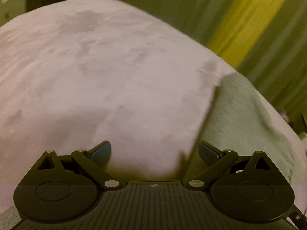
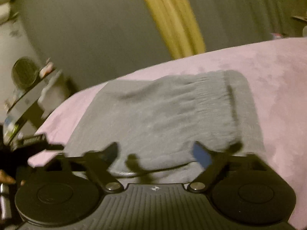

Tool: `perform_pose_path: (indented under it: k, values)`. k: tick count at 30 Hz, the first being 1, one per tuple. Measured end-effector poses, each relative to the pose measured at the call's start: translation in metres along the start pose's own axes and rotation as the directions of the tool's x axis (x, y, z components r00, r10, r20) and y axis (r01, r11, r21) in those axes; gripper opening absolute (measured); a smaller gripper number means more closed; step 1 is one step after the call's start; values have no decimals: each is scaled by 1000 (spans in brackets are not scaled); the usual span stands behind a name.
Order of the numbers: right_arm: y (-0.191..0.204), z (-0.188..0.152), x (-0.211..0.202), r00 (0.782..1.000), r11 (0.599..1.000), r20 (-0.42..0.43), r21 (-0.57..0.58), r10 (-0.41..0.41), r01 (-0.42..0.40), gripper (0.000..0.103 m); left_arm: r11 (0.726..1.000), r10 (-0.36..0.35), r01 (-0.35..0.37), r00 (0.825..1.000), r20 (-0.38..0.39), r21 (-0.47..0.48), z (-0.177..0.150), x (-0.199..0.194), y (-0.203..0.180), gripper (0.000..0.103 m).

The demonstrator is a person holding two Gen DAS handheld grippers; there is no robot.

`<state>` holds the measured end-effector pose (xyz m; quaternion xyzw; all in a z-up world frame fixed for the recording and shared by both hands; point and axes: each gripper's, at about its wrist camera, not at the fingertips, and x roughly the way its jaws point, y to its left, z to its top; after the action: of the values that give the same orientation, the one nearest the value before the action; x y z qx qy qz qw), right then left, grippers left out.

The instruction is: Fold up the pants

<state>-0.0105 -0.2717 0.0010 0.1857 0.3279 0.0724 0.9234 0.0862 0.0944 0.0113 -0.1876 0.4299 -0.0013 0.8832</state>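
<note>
Grey pants (image 2: 163,115) lie folded in a compact rectangle on a pink plush bed cover (image 2: 278,88). In the left wrist view the pants (image 1: 245,118) show at the right, with the pink cover (image 1: 96,76) filling the rest. My left gripper (image 1: 155,152) is open and empty, low over the cover just left of the pants' edge. My right gripper (image 2: 156,153) is open and empty, directly over the near edge of the pants. The views are motion-blurred.
A grey wall with a yellow curtain strip (image 2: 172,19) stands behind the bed. A shelf with a round fan and clutter (image 2: 25,88) is at the left of the right wrist view. The bed's far edge drops off toward the wall.
</note>
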Motion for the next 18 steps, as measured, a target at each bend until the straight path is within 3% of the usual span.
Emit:
perform_pose_path:
  k: [3, 6, 10, 14, 18]
  values:
    - [3, 5, 6, 998, 999, -63, -47, -6, 3, 99, 990, -48, 41, 998, 51, 132, -10, -17, -23, 101]
    - [-9, 11, -5, 997, 1000, -78, -2, -8, 8, 99, 961, -87, 78, 996, 22, 264, -21, -18, -50, 101]
    - [-29, 21, -23, 985, 985, -56, 51, -160, 163, 99, 916, -49, 55, 999, -24, 397, -32, -3, -82, 101]
    - [-52, 36, -30, 970, 967, -64, 88, -234, 239, 99, 912, 23, 10, 997, -76, 409, -39, 21, -89, 102]
    - [-64, 39, -16, 954, 954, -99, 70, -283, 291, 99, 941, -8, 51, 992, -129, 336, -36, 27, -75, 102]
